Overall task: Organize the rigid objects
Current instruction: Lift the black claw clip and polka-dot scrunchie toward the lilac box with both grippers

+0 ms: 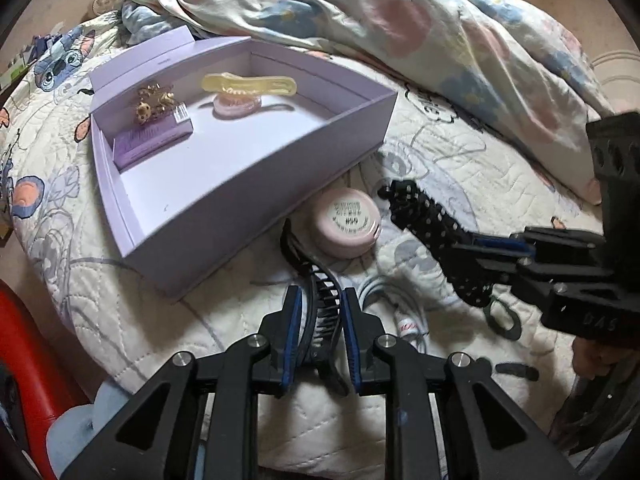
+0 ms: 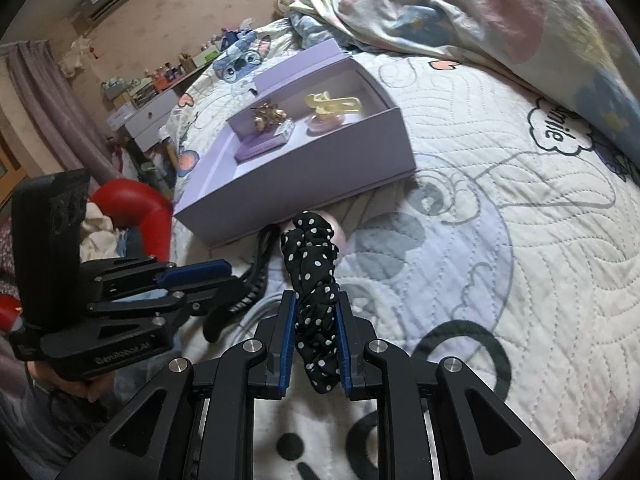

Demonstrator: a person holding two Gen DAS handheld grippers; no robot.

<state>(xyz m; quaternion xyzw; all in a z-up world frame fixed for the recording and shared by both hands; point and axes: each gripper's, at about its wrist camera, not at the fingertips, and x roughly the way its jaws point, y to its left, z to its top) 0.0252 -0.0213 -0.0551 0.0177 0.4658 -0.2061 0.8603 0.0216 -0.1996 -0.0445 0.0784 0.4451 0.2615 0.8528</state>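
The left gripper (image 1: 319, 322) is clamped on a black hair clip (image 1: 320, 304), and the right gripper (image 2: 316, 332) is pinched on a black polka-dot scrunchie (image 2: 312, 280); both sit near the bed's front edge, just in front of the lilac box (image 1: 256, 200).

The clip is held by its curved toothed body (a slippery, springy shape), so it could twist or pop out between the pads on the way to the box. The scrunchie is soft and dangles forward past the pads; its loose end could snag the box's near wall and be dragged out of the grip.

Just beyond the clip, a round pink tin (image 1: 347, 222) lies on the quilt against the box's near wall, and a white cable (image 1: 384, 300) curls beside the left gripper; either could be knocked or caught.

Inside the box, toward its far end, lie a gold hair clip (image 1: 154, 104), a purple carton (image 1: 152, 140), a yellow clip (image 1: 248, 82) and a pink one (image 1: 236, 106). The near half is free. A crumpled floral duvet (image 1: 400, 20) is heaped past the box's far side.
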